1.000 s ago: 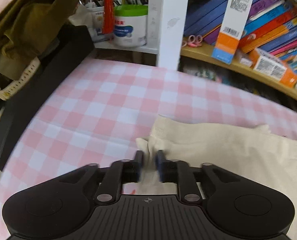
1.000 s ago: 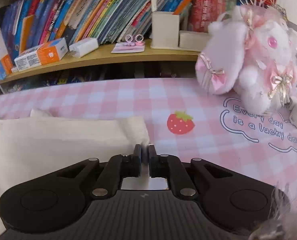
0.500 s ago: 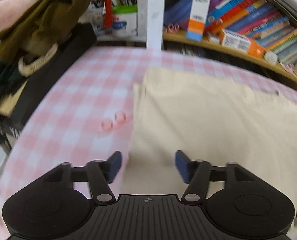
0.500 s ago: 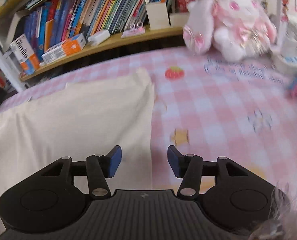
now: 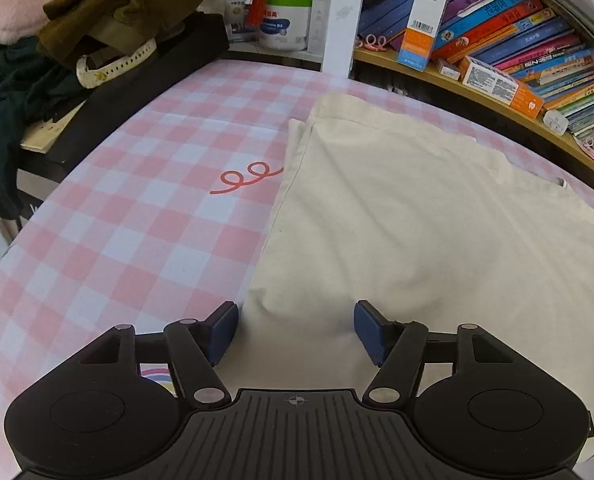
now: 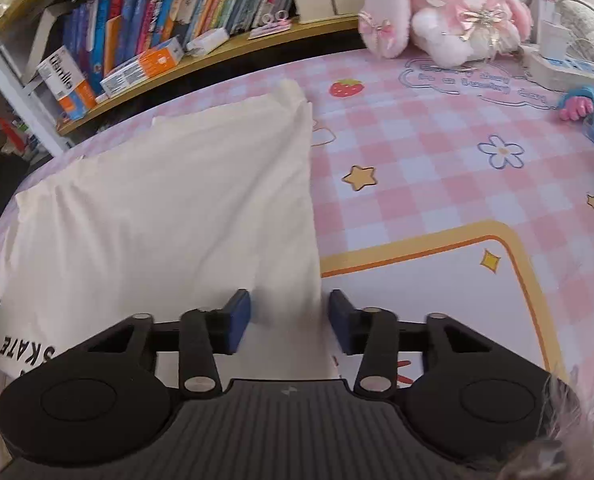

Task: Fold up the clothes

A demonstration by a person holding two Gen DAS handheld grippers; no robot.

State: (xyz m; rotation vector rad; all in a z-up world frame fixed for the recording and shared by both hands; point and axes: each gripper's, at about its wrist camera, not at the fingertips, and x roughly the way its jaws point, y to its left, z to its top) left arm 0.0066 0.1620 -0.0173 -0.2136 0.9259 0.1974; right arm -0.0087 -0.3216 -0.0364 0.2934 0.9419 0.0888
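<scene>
- Left wrist view: the left gripper (image 5: 295,330) is standing with its jaws apart after narrowing a little just now, the blue pads (image 5: 221,330) straddling the near left edge of the cream folded garment (image 5: 397,216) without pressing on it.
- Just ahead of the gripper, the garment is lying flat on the pink checked tablecloth (image 5: 109,216), spreading forward and to the right.
- Ahead and to the left, a red curl print (image 5: 249,176) is showing on the cloth, just beside the garment's left edge.
- Farther off to the left, a heap of dark and olive clothes (image 5: 109,16) is sitting on a black ledge.
- Farthest ahead and to the right, a bookshelf (image 5: 509,40) is holding leaning books and cartons.
- Right wrist view: the right gripper (image 6: 289,320) has just been closing its jaws, yet a gap is remaining, and the garment's (image 6: 169,208) near right edge is lying between the pads (image 6: 239,318) with nothing clamped.
- To the lower left of this gripper, black lettering (image 6: 25,350) is showing on the fabric.
- To the right and ahead, the tablecloth (image 6: 437,168) is showing a yellow star (image 6: 360,177) and, farther away, a strawberry (image 6: 346,88).
- Farthest ahead and to the right, a pink plush rabbit (image 6: 449,12) is sitting by the shelf.
</scene>
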